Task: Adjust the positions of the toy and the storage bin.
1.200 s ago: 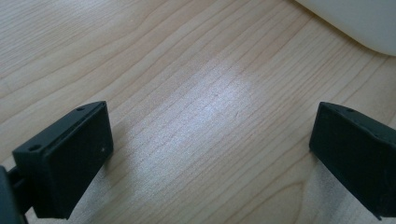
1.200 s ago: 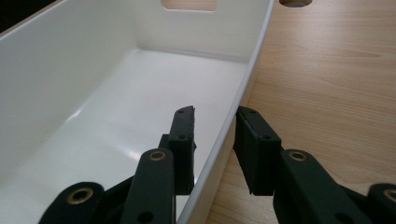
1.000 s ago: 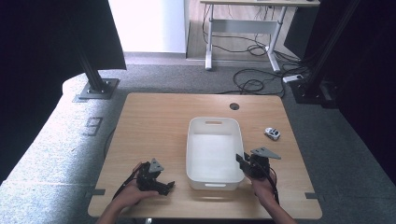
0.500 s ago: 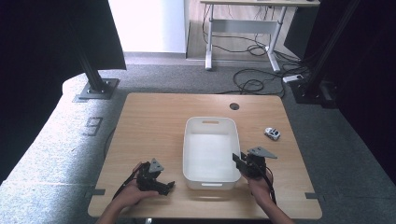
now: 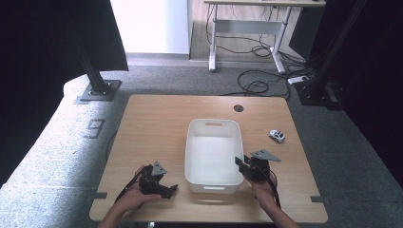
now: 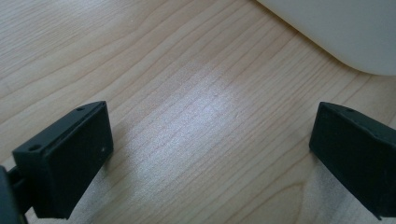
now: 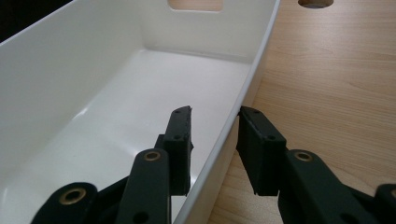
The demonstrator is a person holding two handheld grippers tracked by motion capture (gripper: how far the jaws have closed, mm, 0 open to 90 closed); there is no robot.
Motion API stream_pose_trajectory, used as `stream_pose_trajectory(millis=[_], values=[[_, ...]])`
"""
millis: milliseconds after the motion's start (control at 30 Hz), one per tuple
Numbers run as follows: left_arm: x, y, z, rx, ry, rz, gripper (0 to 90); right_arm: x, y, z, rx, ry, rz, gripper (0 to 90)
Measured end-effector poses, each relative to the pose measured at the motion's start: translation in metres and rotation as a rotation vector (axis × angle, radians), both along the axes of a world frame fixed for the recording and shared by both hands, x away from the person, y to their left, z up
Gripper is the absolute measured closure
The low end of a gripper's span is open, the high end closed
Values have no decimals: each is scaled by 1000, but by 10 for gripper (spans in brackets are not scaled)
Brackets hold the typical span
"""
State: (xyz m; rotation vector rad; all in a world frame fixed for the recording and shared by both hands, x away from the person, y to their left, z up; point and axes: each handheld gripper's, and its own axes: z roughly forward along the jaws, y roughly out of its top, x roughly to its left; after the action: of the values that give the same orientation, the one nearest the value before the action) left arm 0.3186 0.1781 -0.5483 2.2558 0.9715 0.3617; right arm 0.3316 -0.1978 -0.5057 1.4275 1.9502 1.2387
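Right gripper view shows the right gripper [image 7: 215, 140] jaws just easing apart around the white tub's [image 7: 140, 102] right wall after shifting it left, while the left gripper [image 6: 210, 154] gapes wide over bare table [image 6: 140, 56].

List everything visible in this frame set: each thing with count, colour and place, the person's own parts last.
bin: 1, white, empty, middle of table.
toy car: 1, white, right of the bin.
table: 1, light wood, round hole near far edge.
desk: 1, light top, white legs, background.
cables: several, black, on grey carpet.
left tongs: 1, black, open, on table left of bin.
right tongs: 1, black, jaws astride the bin's right wall, just been opening.
hands: 2, bottom edge.
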Motion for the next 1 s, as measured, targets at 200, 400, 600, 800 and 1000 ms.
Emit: stream_pose_trajectory(millis=[200, 400, 600, 800, 1000], values=[[0, 0, 0, 0, -1, 0, 0, 0, -3, -1, 18, -22, 28, 589], [0, 0, 0, 0, -1, 3, 0, -2, -9, 5, 9, -88, 47, 494], [-1, 0, 0, 0, -1, 3, 0, -5, -21, 10, 12, -102, 107, 458], [-1, 0, 0, 0, -1, 3, 0, -5, -37, 14, 30, -115, 108, 436], [-1, 0, 0, 0, -1, 4, 0, -5, -53, 13, 62, -126, 92, 428]])
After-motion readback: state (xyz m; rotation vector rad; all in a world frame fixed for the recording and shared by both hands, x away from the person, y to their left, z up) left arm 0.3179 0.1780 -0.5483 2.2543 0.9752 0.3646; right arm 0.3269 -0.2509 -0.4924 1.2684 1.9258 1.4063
